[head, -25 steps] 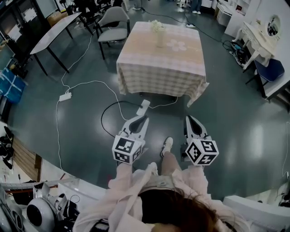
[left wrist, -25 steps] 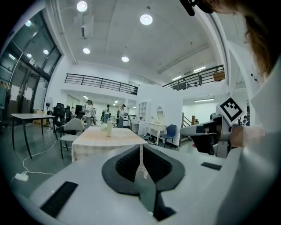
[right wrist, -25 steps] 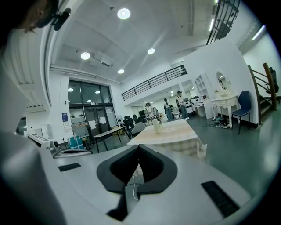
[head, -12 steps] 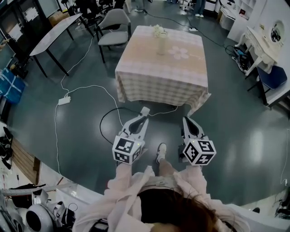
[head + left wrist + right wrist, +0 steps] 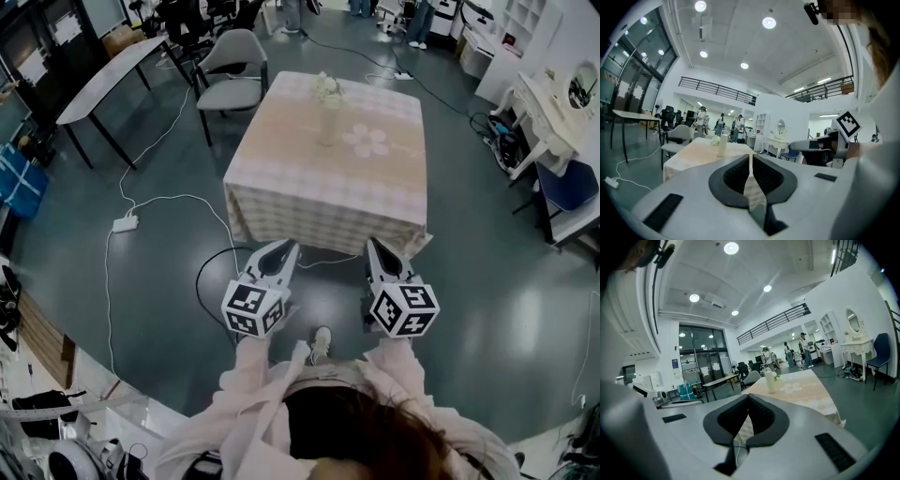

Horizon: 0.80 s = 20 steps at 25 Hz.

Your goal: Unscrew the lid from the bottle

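Note:
A white bottle point(image 5: 329, 103) stands upright on a square table with a checked cloth point(image 5: 309, 183), beside a small bunch of white flowers point(image 5: 326, 84). It also shows in the left gripper view as the bottle point(image 5: 722, 144) and in the right gripper view as the bottle point(image 5: 771, 381), far off over the jaws. My left gripper point(image 5: 286, 247) and right gripper point(image 5: 374, 244) hang side by side over the floor, just short of the table's near edge. Both are shut with nothing between the pads, as the left gripper point(image 5: 750, 157) and right gripper point(image 5: 748, 397) show.
A grey chair point(image 5: 230, 66) stands at the table's far left corner. A long table point(image 5: 98, 80) lies further left. A cable with a power strip point(image 5: 124, 224) runs across the floor. At the right are a white dresser point(image 5: 548, 98) and a blue chair point(image 5: 572, 183).
The person has walked forward. The table has come closer, and both grippers, still shut, now reach nearly to its near edge.

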Each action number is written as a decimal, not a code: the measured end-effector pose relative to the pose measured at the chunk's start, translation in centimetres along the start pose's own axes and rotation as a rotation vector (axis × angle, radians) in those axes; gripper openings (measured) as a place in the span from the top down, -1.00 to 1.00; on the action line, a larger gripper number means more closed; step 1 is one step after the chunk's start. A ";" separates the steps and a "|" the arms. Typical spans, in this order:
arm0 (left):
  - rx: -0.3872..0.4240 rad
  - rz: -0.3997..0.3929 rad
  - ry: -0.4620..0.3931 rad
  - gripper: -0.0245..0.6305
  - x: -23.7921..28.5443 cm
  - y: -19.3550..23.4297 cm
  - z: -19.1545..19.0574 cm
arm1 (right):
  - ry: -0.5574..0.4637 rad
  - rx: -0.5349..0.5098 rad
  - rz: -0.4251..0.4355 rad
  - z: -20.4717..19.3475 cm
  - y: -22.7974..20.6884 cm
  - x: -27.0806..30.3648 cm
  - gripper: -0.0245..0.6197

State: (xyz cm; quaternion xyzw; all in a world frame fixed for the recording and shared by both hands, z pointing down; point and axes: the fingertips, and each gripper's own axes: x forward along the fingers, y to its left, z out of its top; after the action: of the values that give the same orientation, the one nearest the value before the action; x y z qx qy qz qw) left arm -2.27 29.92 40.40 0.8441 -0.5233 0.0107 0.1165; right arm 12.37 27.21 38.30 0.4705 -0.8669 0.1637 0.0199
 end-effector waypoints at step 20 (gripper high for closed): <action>-0.025 0.032 0.074 0.79 13.5 4.1 -1.4 | 0.077 0.055 0.027 0.1 -9.1 10.9 0.89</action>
State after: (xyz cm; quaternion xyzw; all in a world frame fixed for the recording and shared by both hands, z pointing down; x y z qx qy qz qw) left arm 0.31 16.53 44.38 0.8332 -0.5320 0.0373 0.1460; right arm 13.82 13.77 42.66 0.4526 -0.8668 0.2058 0.0380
